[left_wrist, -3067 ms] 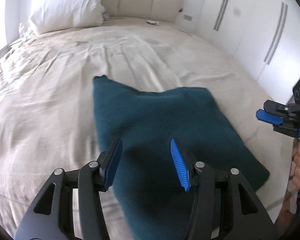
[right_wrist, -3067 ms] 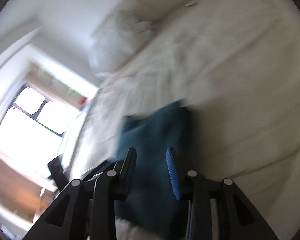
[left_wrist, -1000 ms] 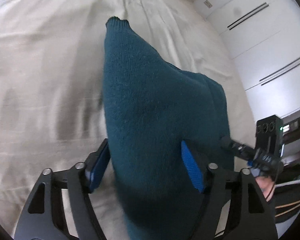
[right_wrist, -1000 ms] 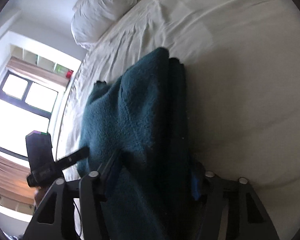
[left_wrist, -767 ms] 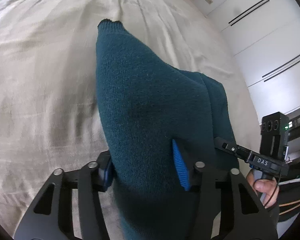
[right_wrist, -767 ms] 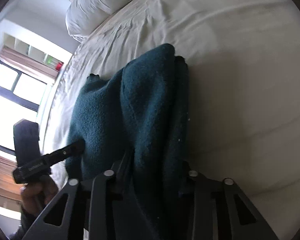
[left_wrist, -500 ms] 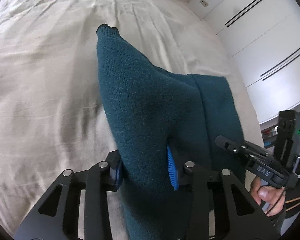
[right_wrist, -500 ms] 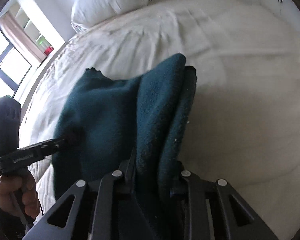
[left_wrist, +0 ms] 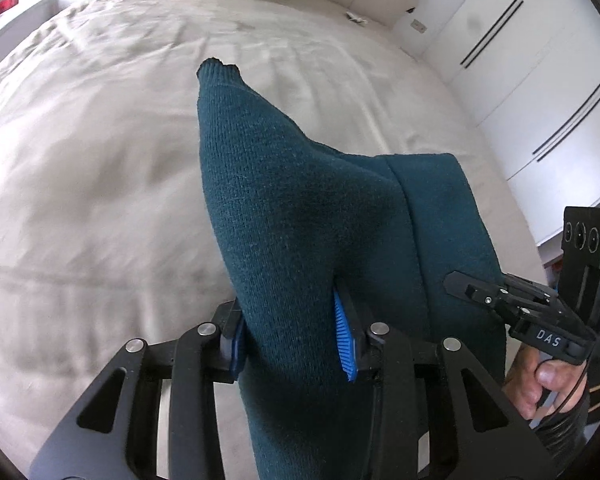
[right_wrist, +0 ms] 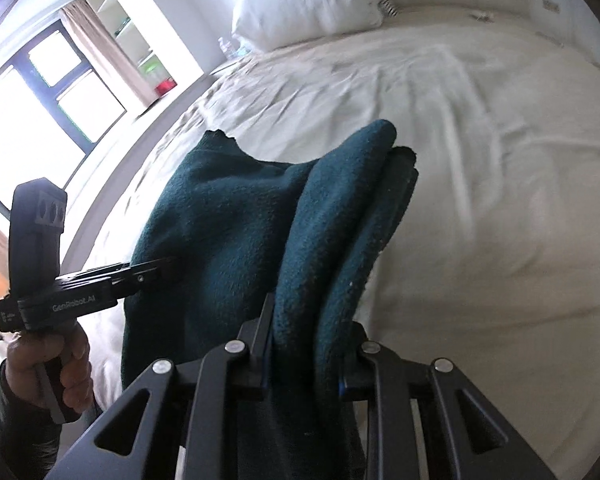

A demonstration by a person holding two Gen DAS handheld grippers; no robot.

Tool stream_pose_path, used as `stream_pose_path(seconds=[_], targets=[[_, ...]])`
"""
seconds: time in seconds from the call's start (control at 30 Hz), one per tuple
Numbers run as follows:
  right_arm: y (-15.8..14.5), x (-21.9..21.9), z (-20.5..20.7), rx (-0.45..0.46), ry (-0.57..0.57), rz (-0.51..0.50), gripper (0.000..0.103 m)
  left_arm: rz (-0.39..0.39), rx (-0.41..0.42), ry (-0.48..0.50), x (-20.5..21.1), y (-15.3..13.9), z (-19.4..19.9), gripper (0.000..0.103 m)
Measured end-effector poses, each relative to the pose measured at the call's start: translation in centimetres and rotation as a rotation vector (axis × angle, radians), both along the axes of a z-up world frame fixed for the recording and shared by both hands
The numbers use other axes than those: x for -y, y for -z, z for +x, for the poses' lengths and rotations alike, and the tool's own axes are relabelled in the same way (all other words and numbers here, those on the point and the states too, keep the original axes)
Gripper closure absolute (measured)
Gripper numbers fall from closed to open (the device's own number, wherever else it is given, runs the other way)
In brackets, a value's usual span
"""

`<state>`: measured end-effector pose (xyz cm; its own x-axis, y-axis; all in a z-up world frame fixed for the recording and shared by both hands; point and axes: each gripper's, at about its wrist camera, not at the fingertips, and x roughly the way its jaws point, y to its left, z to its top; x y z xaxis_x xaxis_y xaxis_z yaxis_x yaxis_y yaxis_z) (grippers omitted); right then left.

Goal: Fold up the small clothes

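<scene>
A dark teal knitted garment (left_wrist: pixel 308 216) lies folded on the cream bed, its near edge lifted. My left gripper (left_wrist: pixel 292 340) is shut on the garment's near left corner, cloth bunched between the blue pads. My right gripper (right_wrist: pixel 304 360) is shut on the near right corner of the same garment (right_wrist: pixel 228 216), where several layers stack. Each gripper shows in the other's view: the right one (left_wrist: pixel 452 280) and the left one (right_wrist: pixel 172 262), tips buried in the cloth. The garment's far corner still rests on the sheet.
The cream bed sheet (left_wrist: pixel 100 152) spreads wide around the garment. White pillows (right_wrist: pixel 308 4) lie at the headboard. White wardrobe doors (left_wrist: pixel 540 80) stand to the right of the bed. A window (right_wrist: pixel 32 92) and shelves are on the left side.
Both grippers came down onto the garment's near edge, closed on it and lifted it. The near part has risen off the sheet and the views have tilted up toward the headboard.
</scene>
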<state>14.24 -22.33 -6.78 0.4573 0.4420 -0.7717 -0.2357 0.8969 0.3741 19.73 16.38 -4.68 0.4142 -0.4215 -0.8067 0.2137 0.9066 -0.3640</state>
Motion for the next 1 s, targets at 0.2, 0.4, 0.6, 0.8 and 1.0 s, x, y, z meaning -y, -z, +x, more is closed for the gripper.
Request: stream_pose_path(seconds=[0.2,0.4,0.6,0.8,1.0], targets=[[3.8,-2.9,-1.7,-0.079,-0.013,0.065,0.078,-0.002,-0.037,-0.031,-3.7,4.1,-2.7,0.068],[8.1,-1.4,-1.4,-0.144,0.057,0.088,0.059,-0.021,0.005,-0.05,-4.4,6.1,-4.5,0.055],[8.3,0.5,-2.4,-0.153,0.121,0.182,0.051,0.019,0.066,-0.079,-4.1,5.9,-5.6,0.051],[2.8,2.8,-6.5,0.029,0.196,0.153,0.045,0.167,0.314,-0.143,-3.4,-0.1,-10.7,0.047],[-4.4,3.5,-12.8,0.339,0.285,0.061,0.018,0.296,0.726,-0.259,-2.0,-8.4,-18.5,0.0]])
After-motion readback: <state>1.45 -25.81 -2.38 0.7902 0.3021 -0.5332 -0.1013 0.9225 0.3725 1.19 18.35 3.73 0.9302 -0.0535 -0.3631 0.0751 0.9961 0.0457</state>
